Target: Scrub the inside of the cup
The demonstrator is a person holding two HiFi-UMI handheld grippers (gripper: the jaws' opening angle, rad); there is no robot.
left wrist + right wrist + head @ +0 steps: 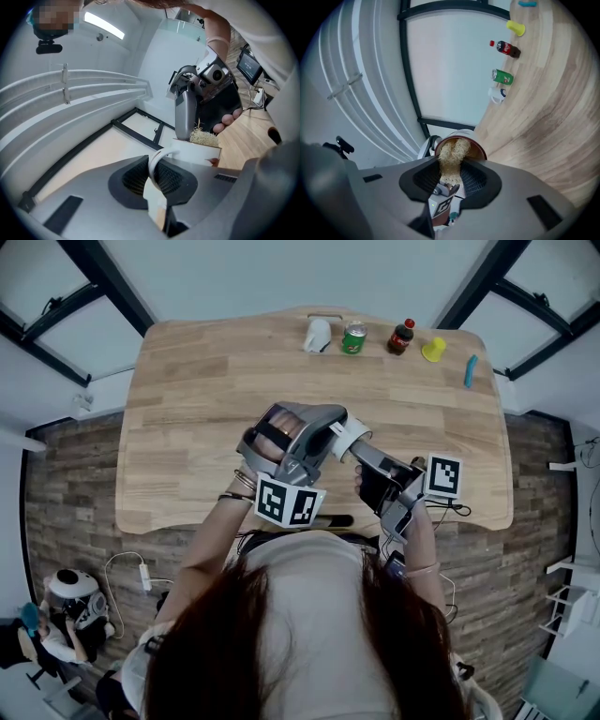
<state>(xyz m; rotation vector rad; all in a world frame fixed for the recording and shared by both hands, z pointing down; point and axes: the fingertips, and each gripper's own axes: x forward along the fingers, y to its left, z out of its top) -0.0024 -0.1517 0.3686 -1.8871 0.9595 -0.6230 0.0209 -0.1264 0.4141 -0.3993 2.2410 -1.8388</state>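
Pinching the cup by its handle, the left tool holds it up. The right tool clamps a scrubber pushed inside it

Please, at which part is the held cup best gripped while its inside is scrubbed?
By the handle of the cup, from the side, as the left gripper does: the loop fits between its jaws and leaves the open mouth free for the fibre scrubber.

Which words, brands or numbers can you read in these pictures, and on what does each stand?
None can be read.
Green can: print too small to read.
Dark bottle: red label, blurred.
Marker cubes: black-and-white squares only, no letters.
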